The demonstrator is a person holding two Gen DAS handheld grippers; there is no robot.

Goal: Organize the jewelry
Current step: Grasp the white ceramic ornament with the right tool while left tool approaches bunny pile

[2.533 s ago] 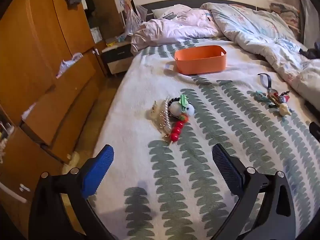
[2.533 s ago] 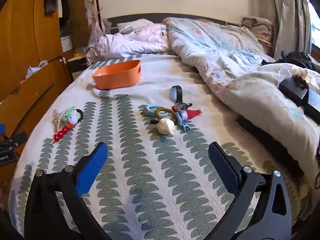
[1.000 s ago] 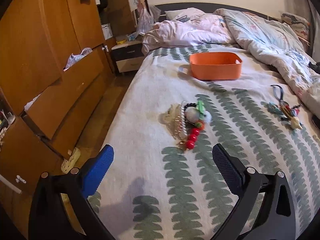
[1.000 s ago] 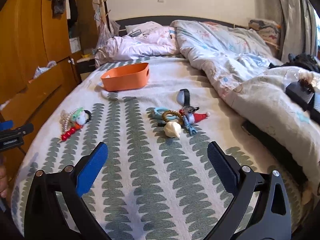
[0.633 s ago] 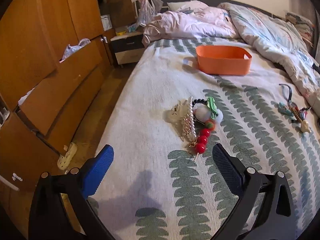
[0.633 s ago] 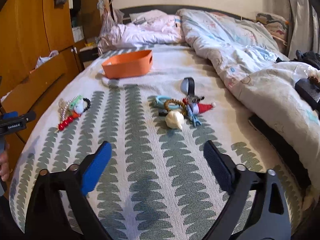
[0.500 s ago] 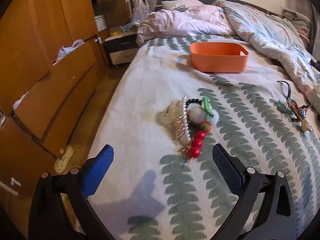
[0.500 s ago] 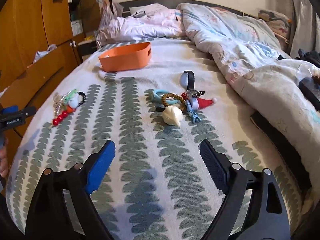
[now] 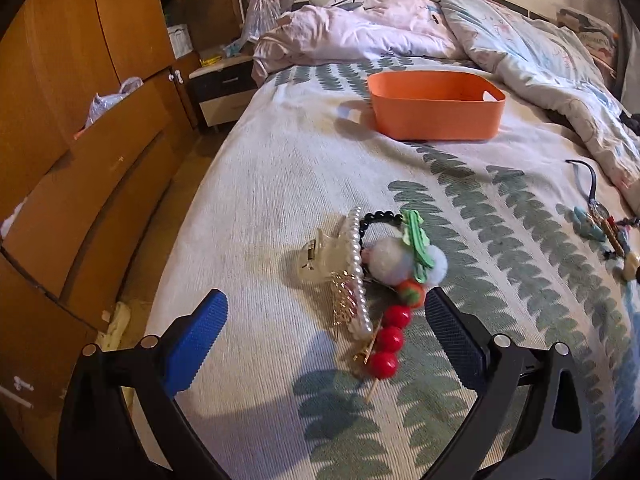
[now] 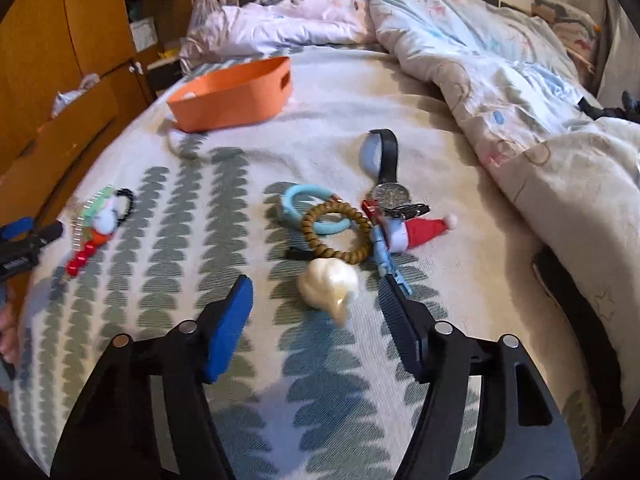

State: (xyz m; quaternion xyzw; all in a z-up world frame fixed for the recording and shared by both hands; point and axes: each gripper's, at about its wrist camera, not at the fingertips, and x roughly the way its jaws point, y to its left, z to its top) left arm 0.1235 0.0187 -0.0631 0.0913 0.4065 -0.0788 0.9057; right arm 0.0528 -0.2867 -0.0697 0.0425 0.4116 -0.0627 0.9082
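Two heaps of jewelry lay on the bedspread (image 9: pixel 280 160), well apart. The left gripper (image 9: pixel 326 330) was spread wide and held nothing; the red bead string (image 9: pixel 390 340) and the pearl clip (image 9: pixel 356 264) lay between its fingers. The right gripper (image 10: pixel 320 304), also apart and empty, framed the pale shell (image 10: pixel 330 284). The orange basket (image 9: pixel 436 106) stood farther up the bed.
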